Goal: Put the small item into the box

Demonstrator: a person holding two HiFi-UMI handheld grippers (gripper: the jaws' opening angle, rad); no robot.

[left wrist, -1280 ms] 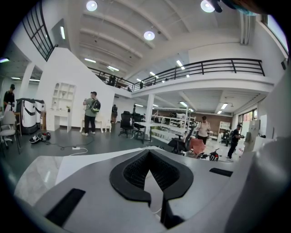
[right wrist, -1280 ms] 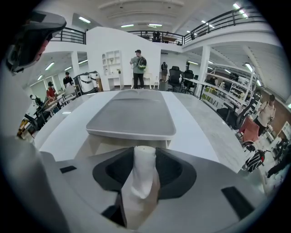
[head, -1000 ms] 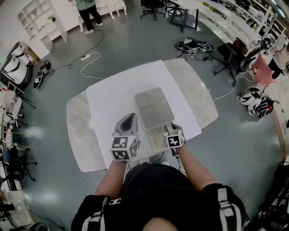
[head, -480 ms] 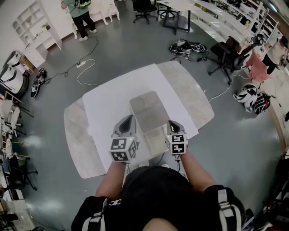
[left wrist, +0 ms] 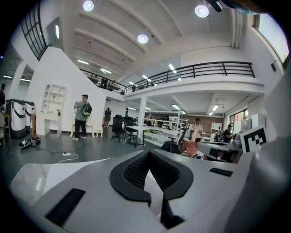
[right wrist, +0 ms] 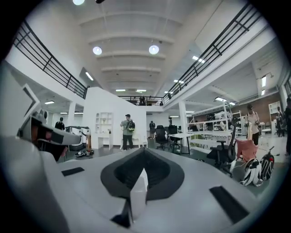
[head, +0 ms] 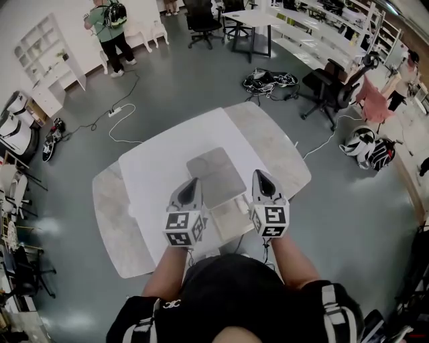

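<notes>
A flat grey box [head: 209, 175] lies on the white table [head: 153, 171], with a paler part [head: 231, 214] of it nearer me. My right gripper [head: 261, 176] hangs high to the box's right, pointing level. Its jaws have just been closing and now pinch a small white item [right wrist: 137, 195], seen as a sliver in the right gripper view [right wrist: 142, 175]. My left gripper [head: 192, 183] hovers at the box's left edge, its jaws meeting at the tip [left wrist: 148, 169] with nothing seen held.
The table stands on a grey floor with a cable [head: 124, 110] and a power strip behind it. Office chairs [head: 328, 84], bags [head: 365, 147] and desks [head: 258, 20] are at the back and right. A person [head: 107, 30] stands by the white shelves [head: 50, 47].
My right gripper has risen well above the table from beside the box's near part and tipped up to level. The left gripper has shifted slightly.
</notes>
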